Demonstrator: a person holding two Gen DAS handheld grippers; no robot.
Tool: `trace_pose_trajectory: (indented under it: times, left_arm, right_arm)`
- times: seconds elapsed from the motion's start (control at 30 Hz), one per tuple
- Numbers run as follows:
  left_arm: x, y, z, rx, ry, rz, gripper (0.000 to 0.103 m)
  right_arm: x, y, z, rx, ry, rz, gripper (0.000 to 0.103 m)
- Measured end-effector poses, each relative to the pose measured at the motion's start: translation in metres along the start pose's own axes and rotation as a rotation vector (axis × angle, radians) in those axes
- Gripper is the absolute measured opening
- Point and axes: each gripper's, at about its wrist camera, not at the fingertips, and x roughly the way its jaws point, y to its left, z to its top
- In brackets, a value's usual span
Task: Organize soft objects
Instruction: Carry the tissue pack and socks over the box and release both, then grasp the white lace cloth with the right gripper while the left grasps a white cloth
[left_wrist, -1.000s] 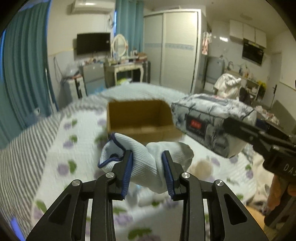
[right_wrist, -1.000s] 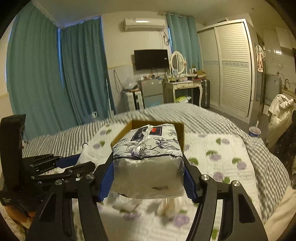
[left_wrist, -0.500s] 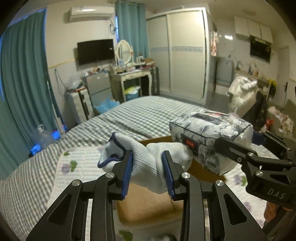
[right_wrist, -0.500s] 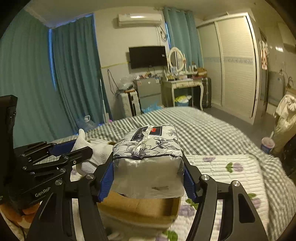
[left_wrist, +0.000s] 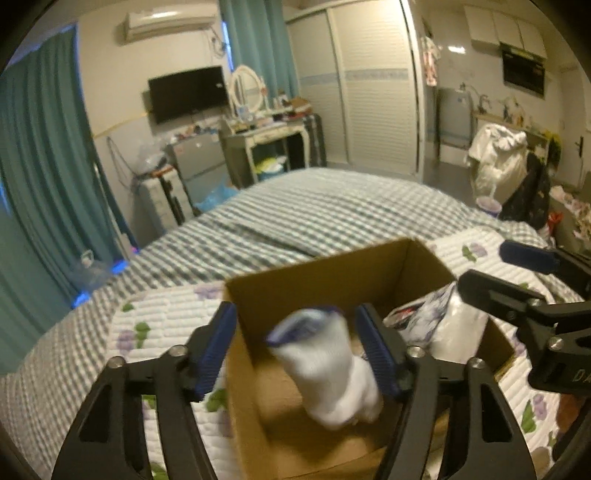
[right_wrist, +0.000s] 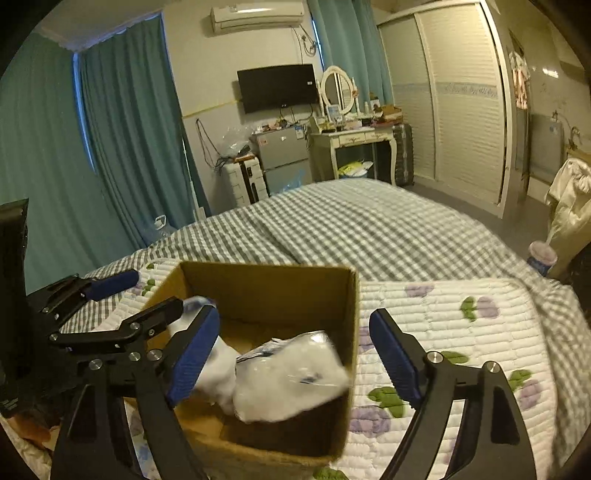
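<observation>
An open cardboard box (left_wrist: 321, 273) sits on the bed; it also shows in the right wrist view (right_wrist: 295, 280). My left gripper (left_wrist: 303, 350) is open above the box, and a white sock with a blue cuff (left_wrist: 325, 365), blurred, is loose between its fingers inside the box. My right gripper (right_wrist: 295, 354) is open over the box. The floral tissue pack (right_wrist: 291, 376) lies in the box below it, also seen in the left wrist view (left_wrist: 439, 325). The sock (right_wrist: 218, 365) lies beside the pack.
The box rests on a white quilted pad with purple flowers (right_wrist: 461, 332) over a grey checked bedspread (right_wrist: 369, 229). Teal curtains (right_wrist: 122, 155), a dresser with a mirror (right_wrist: 351, 140) and a wardrobe (right_wrist: 461, 99) stand beyond the bed.
Both grippers moved over the box and opened. The sock and the tissue pack left the jaws and dropped into the box.
</observation>
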Motion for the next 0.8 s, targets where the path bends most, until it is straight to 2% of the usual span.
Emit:
trace_pose_trajectory:
  times: [0.17, 0.27, 0.4, 0.5, 0.6, 0.7, 0.8]
  left_arm:
    - [-0.051, 0.003, 0.013, -0.006, -0.049, 0.02, 0.071]
    - [-0.097, 0.003, 0.02, -0.008, -0.104, 0.035, 0.086]
    - [-0.152, -0.003, 0.021, -0.026, -0.161, 0.044, 0.089]
    - [-0.182, -0.007, 0.012, -0.046, -0.168, 0.041, 0.089]
    - [-0.201, -0.014, -0.004, -0.052, -0.162, 0.04, 0.089]
    - [-0.208, -0.021, -0.023, -0.072, -0.144, 0.035, 0.089]
    - [-0.202, -0.026, -0.045, -0.115, -0.096, 0.016, 0.089]
  right_arm:
    - [-0.057, 0.01, 0.016, -0.026, -0.045, -0.015, 0.088]
    - [-0.105, 0.019, 0.025, -0.056, -0.076, -0.03, 0.095]
    - [-0.165, 0.03, 0.025, -0.094, -0.097, -0.051, 0.103]
    - [-0.203, 0.038, 0.013, -0.135, -0.09, -0.065, 0.103]
    - [-0.225, 0.042, -0.005, -0.162, -0.071, -0.092, 0.103]
    - [-0.234, 0.044, -0.031, -0.182, -0.041, -0.095, 0.103]
    - [-0.225, 0.044, -0.059, -0.189, 0.005, -0.102, 0.103]
